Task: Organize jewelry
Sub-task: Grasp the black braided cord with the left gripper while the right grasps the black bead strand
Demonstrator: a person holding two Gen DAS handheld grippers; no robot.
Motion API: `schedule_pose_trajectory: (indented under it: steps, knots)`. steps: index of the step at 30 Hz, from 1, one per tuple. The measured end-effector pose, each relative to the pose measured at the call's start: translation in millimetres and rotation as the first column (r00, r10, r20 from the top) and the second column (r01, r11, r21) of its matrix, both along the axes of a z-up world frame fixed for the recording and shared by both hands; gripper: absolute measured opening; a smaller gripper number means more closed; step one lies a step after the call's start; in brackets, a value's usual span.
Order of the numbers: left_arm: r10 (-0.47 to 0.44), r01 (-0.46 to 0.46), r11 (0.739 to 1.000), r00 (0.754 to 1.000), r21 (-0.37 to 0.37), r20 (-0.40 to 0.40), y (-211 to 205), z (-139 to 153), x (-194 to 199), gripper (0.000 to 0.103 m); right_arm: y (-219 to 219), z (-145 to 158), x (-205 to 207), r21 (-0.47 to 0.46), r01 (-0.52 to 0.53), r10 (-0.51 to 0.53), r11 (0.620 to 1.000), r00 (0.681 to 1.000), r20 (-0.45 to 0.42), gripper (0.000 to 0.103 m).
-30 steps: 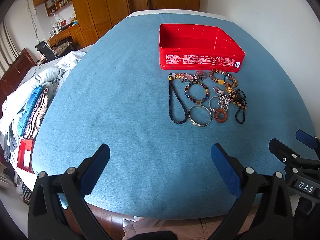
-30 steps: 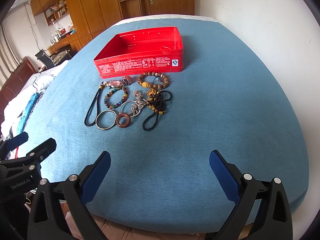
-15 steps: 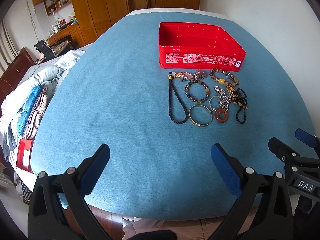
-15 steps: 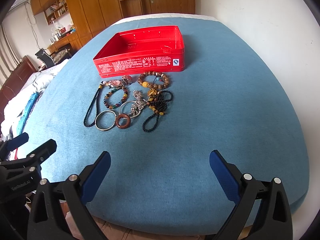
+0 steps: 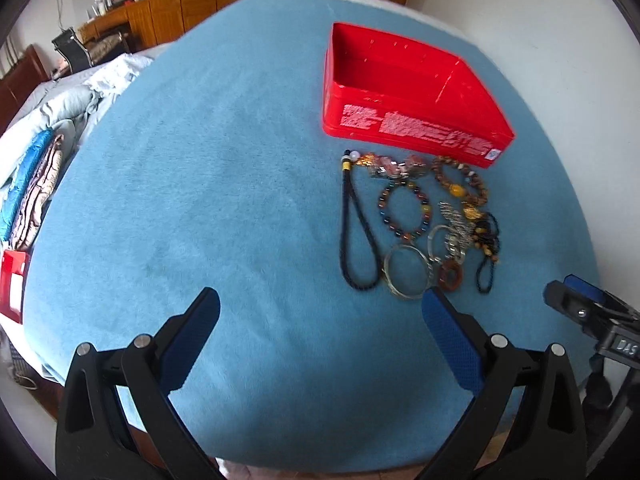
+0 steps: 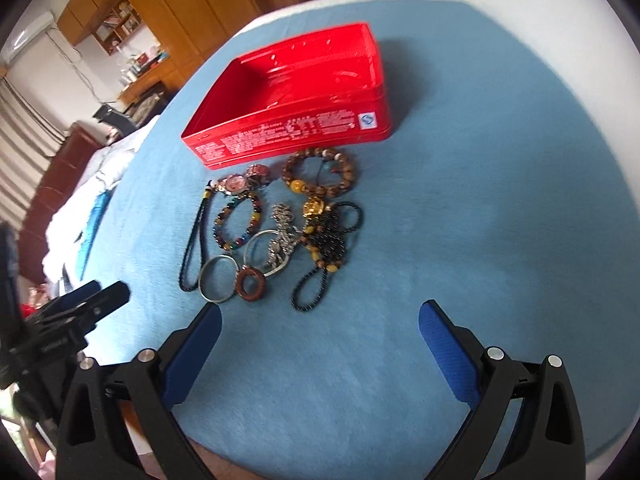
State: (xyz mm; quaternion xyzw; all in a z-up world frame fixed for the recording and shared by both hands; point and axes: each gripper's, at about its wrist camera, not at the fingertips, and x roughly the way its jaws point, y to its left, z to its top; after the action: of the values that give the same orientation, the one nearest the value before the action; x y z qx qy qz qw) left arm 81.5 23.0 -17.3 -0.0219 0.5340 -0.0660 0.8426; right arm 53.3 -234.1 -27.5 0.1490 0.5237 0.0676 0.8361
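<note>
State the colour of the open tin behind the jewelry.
The tin is bright red with white print on its side, clearest in the right wrist view.

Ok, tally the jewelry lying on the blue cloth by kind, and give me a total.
Bead bracelets: 2
Silver bangles: 2
Red-brown stone ring: 1
Black cord loop: 1
Black bead strand with a gold charm: 1
Silver chain: 1
Pink piece by the red tin, perhaps tied to the cord: 1
Total: 9
</note>
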Motion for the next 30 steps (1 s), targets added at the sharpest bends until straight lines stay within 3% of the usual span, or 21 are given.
schedule_pose_trajectory:
  steps: [4, 8, 9, 10, 11, 19, 30]
  knots:
    - [-0.056, 0.056, 0.998, 0.997, -0.014, -0.057, -5, -6, 25, 0.099, -2, -10, 18, 0.051, -0.028, 0.031, 0.998, 0.998, -0.051, 0.086]
    - [-0.039, 0.036, 0.999, 0.994, -0.026, -0.102, -7, -14, 54, 0.093, -2, -15, 33, 0.060, -0.041, 0.045, 0.997, 0.996, -0.076, 0.076]
    - [-0.036, 0.033, 0.999, 0.993, -0.027, -0.113, -8, -16, 60, 0.088, -3, -15, 37, 0.060, -0.043, 0.048, 0.997, 0.996, -0.078, 0.075]
    - [-0.038, 0.035, 0.999, 0.991, -0.029, -0.128, -10, -19, 67, 0.075, -3, -16, 39, 0.060, -0.043, 0.047, 0.997, 0.996, -0.079, 0.071]
    - [-0.045, 0.041, 0.999, 0.987, -0.030, -0.155, -13, -24, 74, 0.070, -4, -15, 42, 0.062, -0.043, 0.048, 0.997, 0.996, -0.080, 0.067]
    - [-0.066, 0.068, 0.998, 0.973, 0.000, -0.222, -33, -49, 113, 0.051, -12, -22, 67, 0.065, -0.039, 0.045, 0.997, 0.994, -0.098, 0.060]
    - [-0.106, 0.124, 0.990, 0.965, 0.061, -0.242, -61, -67, 138, 0.045, -19, -35, 94, 0.068, -0.047, 0.056, 0.997, 0.988, -0.145, 0.053]
